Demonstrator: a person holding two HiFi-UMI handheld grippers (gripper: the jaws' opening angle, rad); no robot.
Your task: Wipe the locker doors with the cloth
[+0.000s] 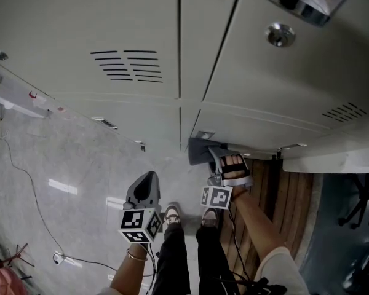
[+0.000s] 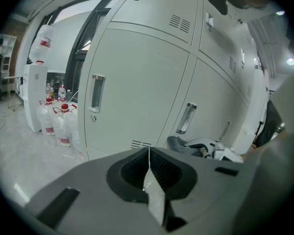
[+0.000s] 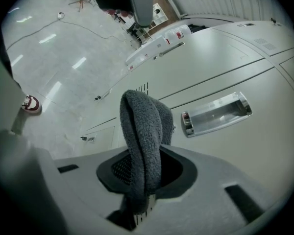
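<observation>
While beside locker door edge, cloth.

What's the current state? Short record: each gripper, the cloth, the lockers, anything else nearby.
left gripper: jaws together, nothing between them, held away from the doors
right gripper: shut on cloth
cloth: grey, folded, sticks up out of the jaws by a lower door; contact unclear
locker doors: light grey, closed, with vent slots
handle: recessed metal, beside the cloth
water bottles: on the floor beside the lockers
</observation>
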